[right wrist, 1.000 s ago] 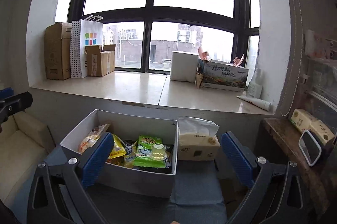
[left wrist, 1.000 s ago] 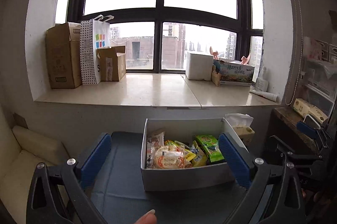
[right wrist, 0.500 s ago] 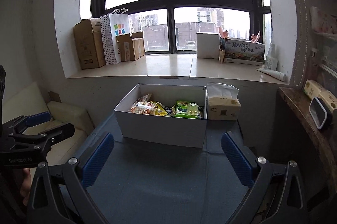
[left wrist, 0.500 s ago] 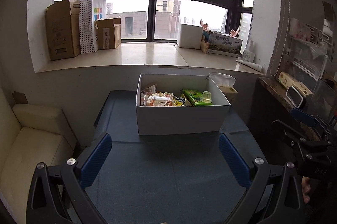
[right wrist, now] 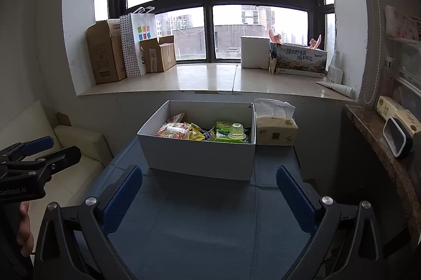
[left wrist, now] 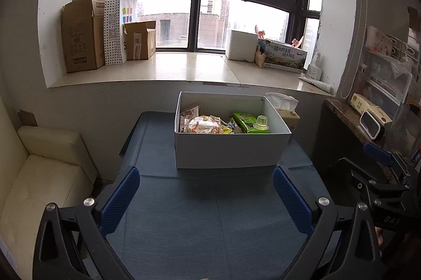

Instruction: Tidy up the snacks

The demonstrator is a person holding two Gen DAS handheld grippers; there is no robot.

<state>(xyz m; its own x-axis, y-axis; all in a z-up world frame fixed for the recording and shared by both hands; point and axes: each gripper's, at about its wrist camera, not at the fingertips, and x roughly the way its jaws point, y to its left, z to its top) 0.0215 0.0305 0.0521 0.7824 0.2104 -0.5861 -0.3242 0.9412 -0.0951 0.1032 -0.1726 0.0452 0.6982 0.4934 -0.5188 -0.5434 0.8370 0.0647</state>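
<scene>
A white cardboard box stands at the far end of a blue-covered table. It holds several snacks: a round orange-and-white packet, yellow packets, a green packet and a clear jelly cup on the green packet. My left gripper is open and empty, well short of the box. My right gripper is open and empty, also short of the box.
A tissue pack stands right of the box. A cream sofa lies left of the table. A stone shelf with small items is on the right. Cardboard boxes and a paper bag line the windowsill.
Both grippers have drawn back from the box and a little higher over the last second; the box now looks smaller and farther. Both stay open and empty.
</scene>
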